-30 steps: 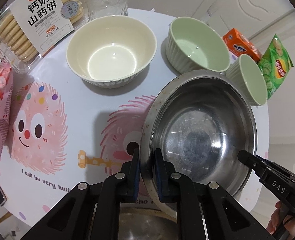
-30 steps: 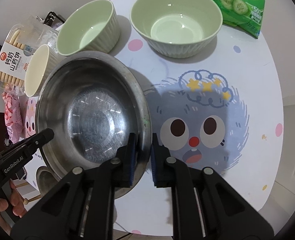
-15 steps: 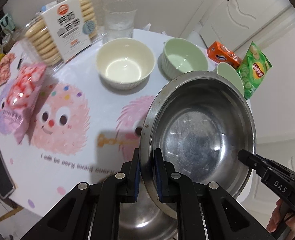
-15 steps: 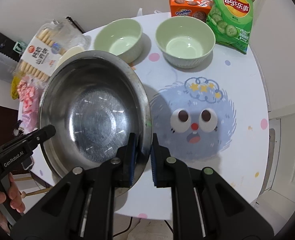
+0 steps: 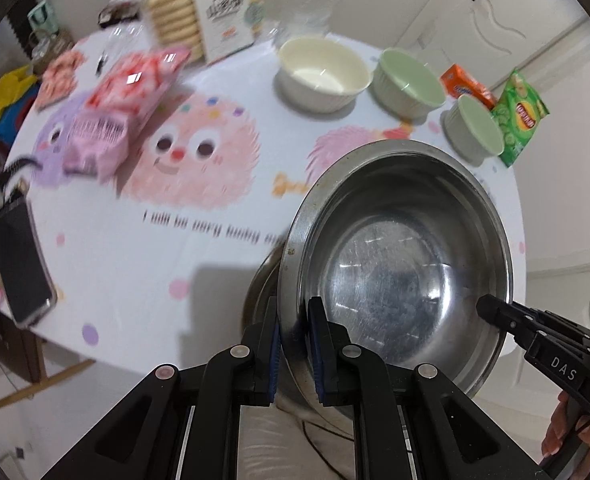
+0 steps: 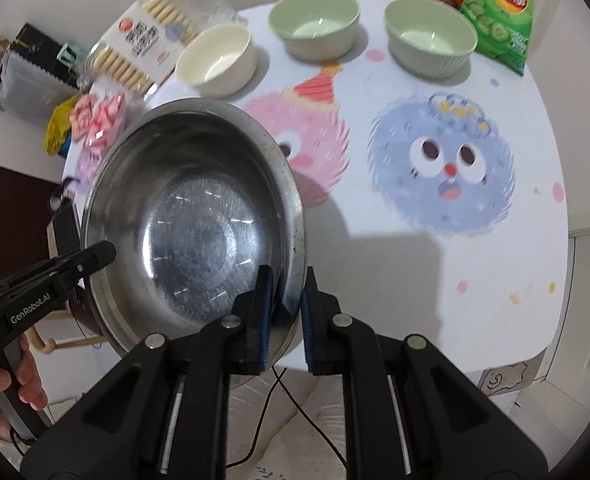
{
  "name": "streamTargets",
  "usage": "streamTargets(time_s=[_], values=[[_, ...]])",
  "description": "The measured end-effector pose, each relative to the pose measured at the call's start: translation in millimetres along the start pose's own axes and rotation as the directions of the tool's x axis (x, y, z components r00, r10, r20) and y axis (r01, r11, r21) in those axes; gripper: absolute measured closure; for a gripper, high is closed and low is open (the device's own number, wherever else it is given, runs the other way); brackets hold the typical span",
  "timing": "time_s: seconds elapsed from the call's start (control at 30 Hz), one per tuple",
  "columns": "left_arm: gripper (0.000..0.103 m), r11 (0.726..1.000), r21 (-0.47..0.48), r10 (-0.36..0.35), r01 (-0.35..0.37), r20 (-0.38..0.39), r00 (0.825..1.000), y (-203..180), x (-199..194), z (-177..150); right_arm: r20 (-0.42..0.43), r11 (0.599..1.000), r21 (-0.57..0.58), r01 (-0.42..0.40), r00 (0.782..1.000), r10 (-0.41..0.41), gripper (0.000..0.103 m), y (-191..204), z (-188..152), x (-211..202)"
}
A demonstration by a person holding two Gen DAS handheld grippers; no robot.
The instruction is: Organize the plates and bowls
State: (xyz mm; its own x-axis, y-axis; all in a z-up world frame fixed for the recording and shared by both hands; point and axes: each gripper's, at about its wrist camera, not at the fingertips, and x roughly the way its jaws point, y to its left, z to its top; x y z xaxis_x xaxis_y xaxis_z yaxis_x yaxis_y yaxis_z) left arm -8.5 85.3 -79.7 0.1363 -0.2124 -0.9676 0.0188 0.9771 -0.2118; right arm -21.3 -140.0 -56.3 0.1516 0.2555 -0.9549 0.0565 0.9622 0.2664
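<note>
Two grippers, left point(image 5: 295, 344) and right point(image 6: 287, 312), jaws clenched on opposite rims of steel bowl point(image 5: 395, 264), held above bench point(image 5: 135, 248) near edge; second steel bowl point(image 5: 263, 292) directly beneath.

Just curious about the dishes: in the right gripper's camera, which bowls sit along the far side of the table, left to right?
Cream bowl → green bowl → second green bowl.
</note>
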Motion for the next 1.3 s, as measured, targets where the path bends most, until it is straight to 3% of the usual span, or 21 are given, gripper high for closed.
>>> streamTargets(time_s=[0.47, 1.17, 1.23, 1.3], values=[[0.089, 0.999, -0.019, 0.032, -0.033, -0.071, 0.997, 23, 31, -31, -0.081, 0.997, -0.038, 0.068, 0.994, -0.071, 0.087, 19, -28, 41], [0.088, 0.996, 0.0, 0.092, -0.092, -0.098, 0.991, 18, 44, -31, -0.113, 0.988, -0.058, 0.142, 0.983, -0.148, 0.084, 18, -25, 57], [0.082, 0.996, 0.001, 0.093, -0.093, -0.1, 0.991, 19, 44, -31, -0.116, 0.987, -0.049, 0.15, 0.981, -0.155, 0.08, 15, -24, 57], [0.065, 0.995, -0.002, 0.096, -0.096, -0.098, 0.991, 21, 44, -33, -0.118, 0.989, -0.046, 0.144, 0.982, -0.148, 0.073, 14, -25, 55]])
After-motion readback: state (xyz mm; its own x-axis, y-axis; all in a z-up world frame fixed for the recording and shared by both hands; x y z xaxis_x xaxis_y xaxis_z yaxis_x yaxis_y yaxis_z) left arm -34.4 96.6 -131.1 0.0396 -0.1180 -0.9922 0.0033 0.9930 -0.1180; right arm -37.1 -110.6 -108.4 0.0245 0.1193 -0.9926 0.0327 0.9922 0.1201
